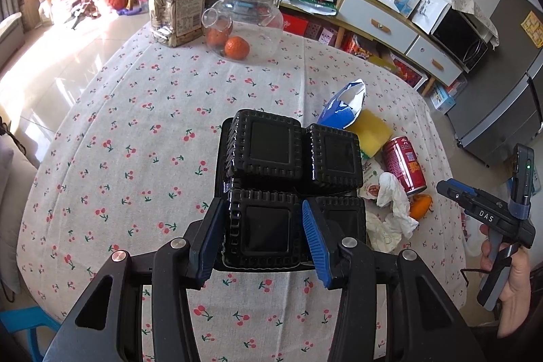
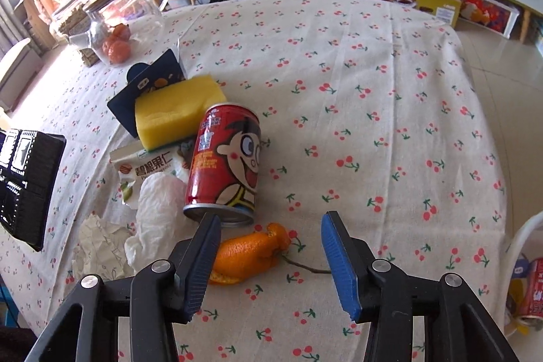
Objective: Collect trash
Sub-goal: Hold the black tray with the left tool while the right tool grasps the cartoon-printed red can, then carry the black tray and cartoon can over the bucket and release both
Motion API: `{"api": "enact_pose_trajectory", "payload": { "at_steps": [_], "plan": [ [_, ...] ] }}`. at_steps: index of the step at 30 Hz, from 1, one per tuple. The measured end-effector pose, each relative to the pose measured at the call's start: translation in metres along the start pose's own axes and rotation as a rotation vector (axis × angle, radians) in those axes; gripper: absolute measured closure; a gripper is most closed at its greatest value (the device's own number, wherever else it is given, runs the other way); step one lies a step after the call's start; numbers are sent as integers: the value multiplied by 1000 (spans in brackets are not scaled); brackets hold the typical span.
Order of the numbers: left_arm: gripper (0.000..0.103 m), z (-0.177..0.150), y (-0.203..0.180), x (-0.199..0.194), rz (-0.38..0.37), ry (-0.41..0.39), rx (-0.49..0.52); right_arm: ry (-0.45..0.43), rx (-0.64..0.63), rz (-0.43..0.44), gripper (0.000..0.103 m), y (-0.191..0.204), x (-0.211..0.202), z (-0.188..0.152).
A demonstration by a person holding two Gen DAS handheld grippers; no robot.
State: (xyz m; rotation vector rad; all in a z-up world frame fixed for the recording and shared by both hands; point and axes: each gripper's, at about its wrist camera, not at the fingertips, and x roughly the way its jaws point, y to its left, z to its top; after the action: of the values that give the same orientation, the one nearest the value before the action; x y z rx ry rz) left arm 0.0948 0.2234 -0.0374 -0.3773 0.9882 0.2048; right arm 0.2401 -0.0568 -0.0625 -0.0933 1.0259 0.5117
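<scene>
"DAS" in white letters on the body of the right gripper (image 1: 441,189), at 3 o'clock in the left wrist view. "碧根果仁" on the white snack packet (image 2: 149,163), at 9 o'clock of the red can (image 2: 224,162). Can's lettering and the jar label (image 1: 190,12): too small to read.

On my desk (image 2: 373,90), the can (image 2: 224,165) lies behind the peel (image 2: 247,255), sponge (image 2: 176,111) further back, tissue (image 2: 159,206) left.
</scene>
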Motion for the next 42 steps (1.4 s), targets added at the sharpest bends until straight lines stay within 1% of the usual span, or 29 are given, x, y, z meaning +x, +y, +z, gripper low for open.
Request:
{"api": "enact_pose_trajectory", "payload": {
  "at_steps": [4,8,10,12,14,20,26,34,42],
  "plan": [
    [54,2,1,1,2,-2,-5,18,2,20,49,10,25,10],
    [54,5,3,4,14,5,-8,32,11,65,48,21,50,16],
    [54,6,2,5,17,7,-11,48,12,67,45,25,62,16],
    [54,7,1,5,17,7,-10,44,16,68,47,26,67,15],
    [54,8,-4,5,14,4,-5,41,35,79,47,23,62,17],
    [54,8,-33,1,-23,-13,28,-25,34,79,48,9,18,14],
    [54,5,-83,1,-78,-18,95,-73,84,24,48,-30,-35,0],
    [54,-4,-157,13,-131,-1,191,-87,175,-64,48,-93,-87,-29],
    [54,-14,-232,33,-190,26,266,-85,267,-140,47,-147,-132,-67]
  ]
}}
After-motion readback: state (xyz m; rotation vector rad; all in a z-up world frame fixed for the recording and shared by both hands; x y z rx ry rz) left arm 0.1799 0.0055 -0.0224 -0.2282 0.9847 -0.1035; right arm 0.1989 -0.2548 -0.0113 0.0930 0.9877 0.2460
